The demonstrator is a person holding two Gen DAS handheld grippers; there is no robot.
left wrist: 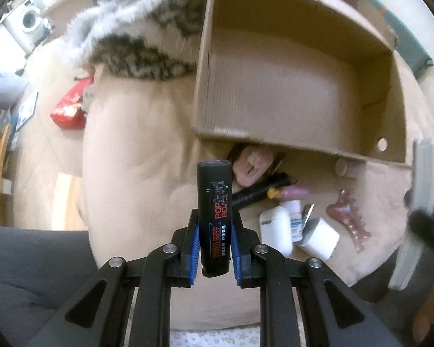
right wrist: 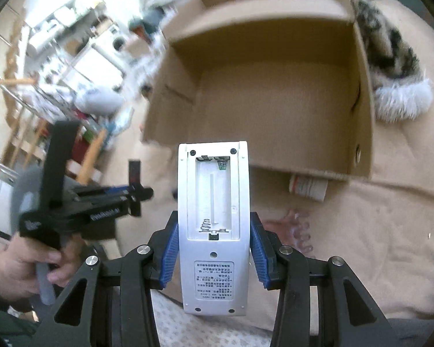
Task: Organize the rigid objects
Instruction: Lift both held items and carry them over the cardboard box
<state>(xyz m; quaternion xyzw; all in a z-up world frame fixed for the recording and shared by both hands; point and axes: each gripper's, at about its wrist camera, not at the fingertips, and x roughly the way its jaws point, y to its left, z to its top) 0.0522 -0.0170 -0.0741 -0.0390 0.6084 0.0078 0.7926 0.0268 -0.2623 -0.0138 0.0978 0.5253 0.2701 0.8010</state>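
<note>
1. Gripping a black tube [left wrist: 215, 211] upright, the left tongs [left wrist: 215, 245] are closed narrowly on its lower half, near the cardboard box [left wrist: 205, 95].
2. A white remote [right wrist: 214, 225], its battery bay uncovered, is clamped by the right tongs [right wrist: 214, 256] at medium width, below the box's near wall.
3. Slipping is judged possible: the tube is held low and could pivot or strike the box rim.
4. "POP" is read in red on the tube; the remote's printed label is too small to read.
5. A white case [left wrist: 275, 228], a white adapter [left wrist: 321, 238] and a pink hair claw [left wrist: 347, 217] are left on the beige bedding [left wrist: 136, 159].
</note>
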